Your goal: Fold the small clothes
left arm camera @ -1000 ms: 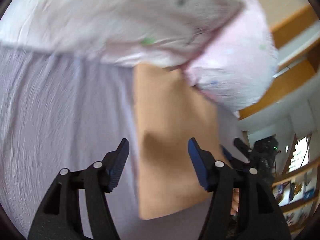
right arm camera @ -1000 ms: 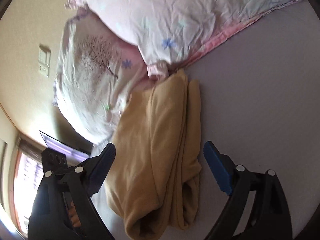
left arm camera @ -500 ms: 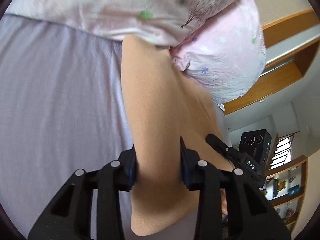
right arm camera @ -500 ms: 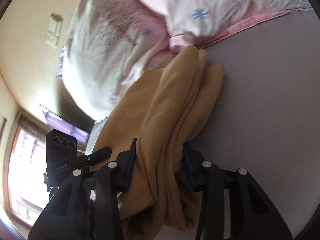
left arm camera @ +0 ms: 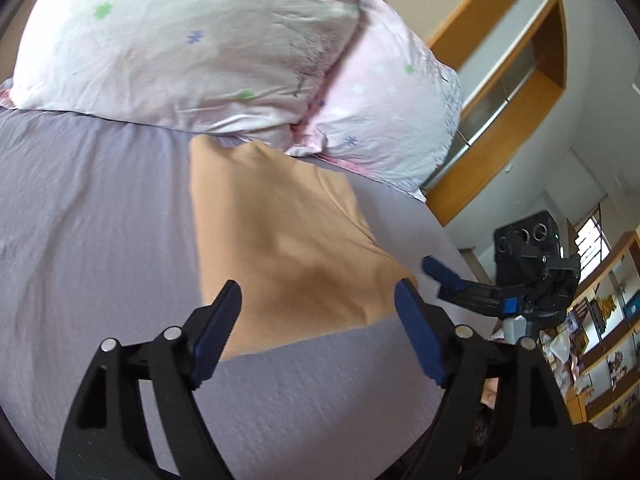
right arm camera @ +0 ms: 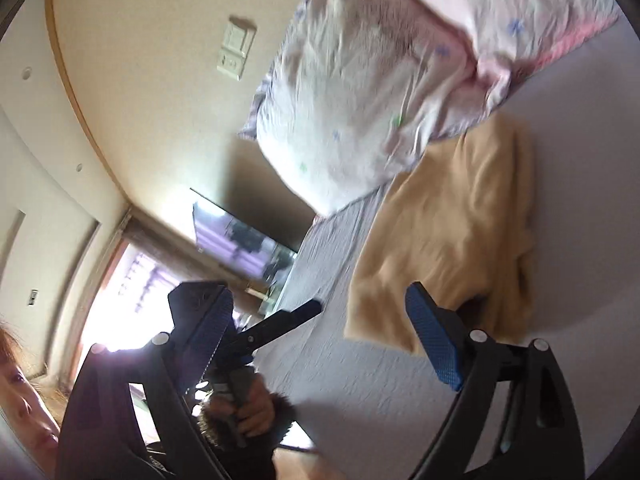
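Observation:
A folded tan fleece garment (left arm camera: 280, 240) lies flat on the lilac bed sheet (left arm camera: 92, 208), its far end against the pillows. It also shows in the right wrist view (right arm camera: 452, 240). My left gripper (left arm camera: 318, 320) is open and empty, hovering just short of the garment's near edge. My right gripper (right arm camera: 320, 332) is open and empty, pulled back from the garment's near corner. The right gripper also shows in the left wrist view (left arm camera: 460, 280), to the right of the garment.
Two pale floral pillows (left arm camera: 192, 52) lie at the head of the bed, also seen in the right wrist view (right arm camera: 380, 80). Wooden shelving (left arm camera: 600, 340) stands to the right. A wall (right arm camera: 152, 60) with a switch plate and a window lies beyond.
Half a second ago both grippers were shut on the tan garment. Both have opened, let go and drawn back; the garment now lies flat and folded on the sheet.

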Demonstrator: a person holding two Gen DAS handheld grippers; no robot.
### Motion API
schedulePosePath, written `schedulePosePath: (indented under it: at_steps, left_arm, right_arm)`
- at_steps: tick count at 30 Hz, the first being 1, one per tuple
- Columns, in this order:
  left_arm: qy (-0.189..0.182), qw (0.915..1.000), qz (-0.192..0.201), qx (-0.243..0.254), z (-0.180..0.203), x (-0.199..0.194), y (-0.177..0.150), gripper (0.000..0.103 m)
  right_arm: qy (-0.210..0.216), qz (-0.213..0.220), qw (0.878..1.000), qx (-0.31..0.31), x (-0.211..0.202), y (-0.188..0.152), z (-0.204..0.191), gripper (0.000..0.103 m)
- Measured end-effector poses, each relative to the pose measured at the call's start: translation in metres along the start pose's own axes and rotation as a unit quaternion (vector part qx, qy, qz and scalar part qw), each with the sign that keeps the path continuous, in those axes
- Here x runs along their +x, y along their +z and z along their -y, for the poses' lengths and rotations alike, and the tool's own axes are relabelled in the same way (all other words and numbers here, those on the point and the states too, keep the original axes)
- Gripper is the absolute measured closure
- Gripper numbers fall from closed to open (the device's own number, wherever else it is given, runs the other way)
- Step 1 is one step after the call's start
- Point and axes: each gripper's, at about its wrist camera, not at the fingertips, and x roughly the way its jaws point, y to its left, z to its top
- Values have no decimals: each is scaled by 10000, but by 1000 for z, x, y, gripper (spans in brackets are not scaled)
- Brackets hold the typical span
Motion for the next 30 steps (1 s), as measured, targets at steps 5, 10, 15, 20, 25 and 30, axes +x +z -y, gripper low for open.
schedulePosePath:
  at_steps: [5,10,15,20,25,30]
  left_arm:
    - [542,9976,-430,-51,-1,32,-10,22]
    - [828,9959,-353,99,1,8,-30,3]
    - [2279,9718,-473,367,11,4,-53,2]
    - [2511,9642,-792,302,9,20,-62,2]
    - [2661,9596,-894,178,3,28,-64,2]
    - [2897,9512,-1018,319,7,36,-68,2]
  right_arm:
    - [-1437,-177,9890,305,28,0,37,20]
    - [-1828,48,9827,-280,2,-12,2,7]
    - [-3537,136,9268,-1254,-10,-45,-24,1]
    - [-5072,-239,8440,-1725,10,-73,-7,1]
    - [-5051,-510,8473,-1559,31,-77,12,1]
    - [-5155,-517,8389,-1669,37,-80,7,1]
